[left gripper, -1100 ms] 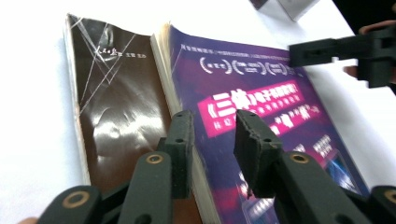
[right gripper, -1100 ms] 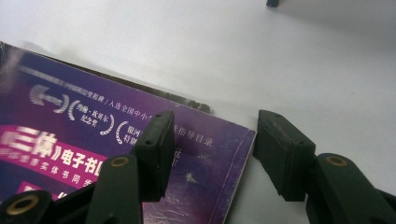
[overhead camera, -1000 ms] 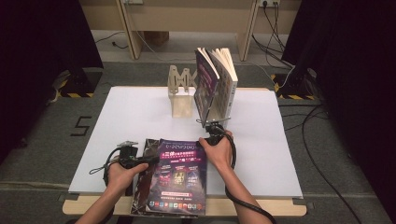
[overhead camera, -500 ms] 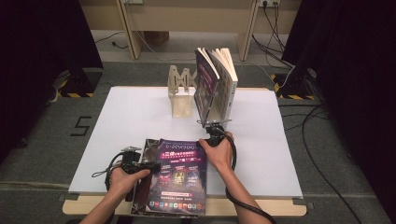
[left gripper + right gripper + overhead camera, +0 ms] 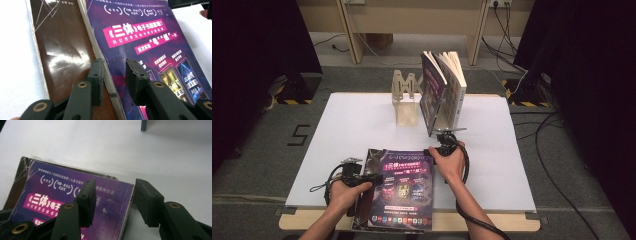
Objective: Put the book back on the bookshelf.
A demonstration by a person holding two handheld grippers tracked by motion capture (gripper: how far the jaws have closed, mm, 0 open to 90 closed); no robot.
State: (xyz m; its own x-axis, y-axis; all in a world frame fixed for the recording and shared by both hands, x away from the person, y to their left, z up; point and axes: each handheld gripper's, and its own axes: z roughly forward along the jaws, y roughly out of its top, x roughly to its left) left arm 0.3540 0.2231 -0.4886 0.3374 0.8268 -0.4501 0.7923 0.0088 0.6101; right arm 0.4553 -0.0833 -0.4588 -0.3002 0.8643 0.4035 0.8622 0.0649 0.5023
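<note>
flat glossy purple paperback book (image 5: pixel 403 187) lies at 6 o'clock on white tabletop (image 5: pixel 352 125). left hand-held gripper (image 5: pixel 113 75) and right hand-held gripper (image 5: pixel 115 195) both released, jaws just closing, straddling its edges. risk: pads catch only the cover, book sags.

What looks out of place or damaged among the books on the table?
The purple book lies askew on a brown book, leaving the brown one's creased, scratched cover exposed at the left. In the stand, two books lean with pages fanned open.
</note>
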